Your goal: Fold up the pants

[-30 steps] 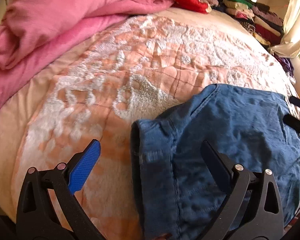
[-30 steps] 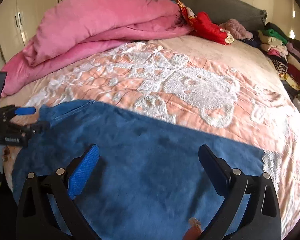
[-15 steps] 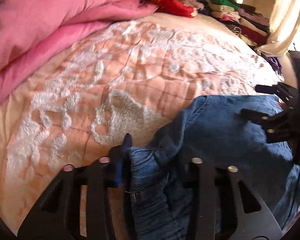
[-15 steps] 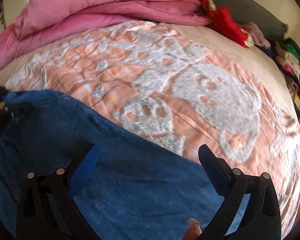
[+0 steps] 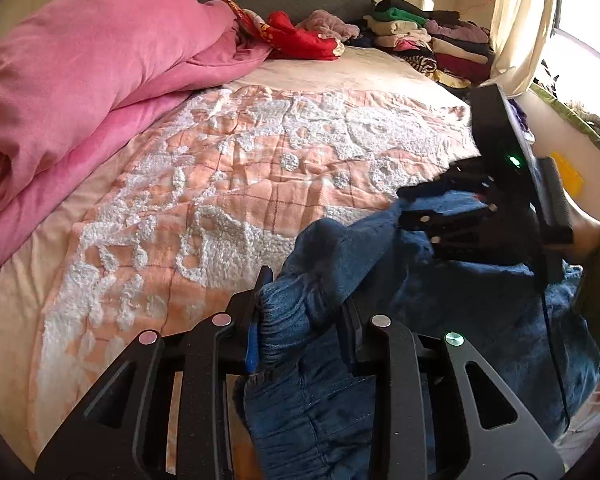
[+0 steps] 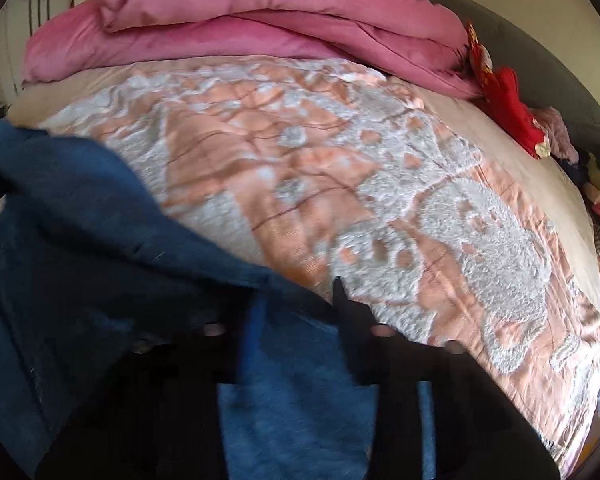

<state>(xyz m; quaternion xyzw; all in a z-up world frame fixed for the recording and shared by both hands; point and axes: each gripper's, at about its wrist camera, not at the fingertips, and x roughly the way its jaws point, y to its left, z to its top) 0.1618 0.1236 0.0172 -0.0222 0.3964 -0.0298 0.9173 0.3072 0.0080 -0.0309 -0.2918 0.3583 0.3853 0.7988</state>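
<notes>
Blue denim pants (image 5: 452,304) between both clamped tools, over peach quilt (image 5: 236,184).

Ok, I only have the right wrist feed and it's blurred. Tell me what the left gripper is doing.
Observer: The left gripper is shut on a bunched, gathered edge of the blue pants, above the bedspread.
Operator: Now check my right gripper from outside.
Observer: In the left wrist view, the right gripper is closed on another edge of the pants, and the fabric sags between the two.
Operator: Say what lies beyond it.
Observer: A cream curtain hangs at the bed's far corner, beside a stack of folded clothes.
</notes>
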